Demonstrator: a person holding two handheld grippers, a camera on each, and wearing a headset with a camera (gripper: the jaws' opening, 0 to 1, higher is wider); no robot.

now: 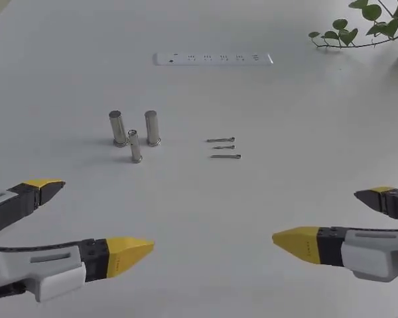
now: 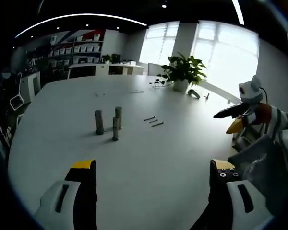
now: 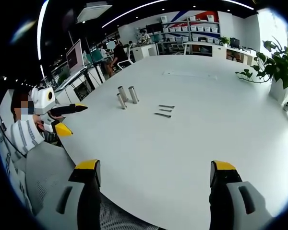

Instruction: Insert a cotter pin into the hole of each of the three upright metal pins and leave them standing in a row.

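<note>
Three upright metal pins stand in a tight cluster on the white table: one at the left, one at the right, a shorter one in front. They also appear as a group in both gripper views. Three cotter pins lie side by side to their right. My left gripper is open near the table's front left. My right gripper is open at the front right. Both hold nothing.
A white power strip lies flat at the far middle of the table. A potted plant's leaves trail in at the far right corner. Shelves and desks stand beyond the table.
</note>
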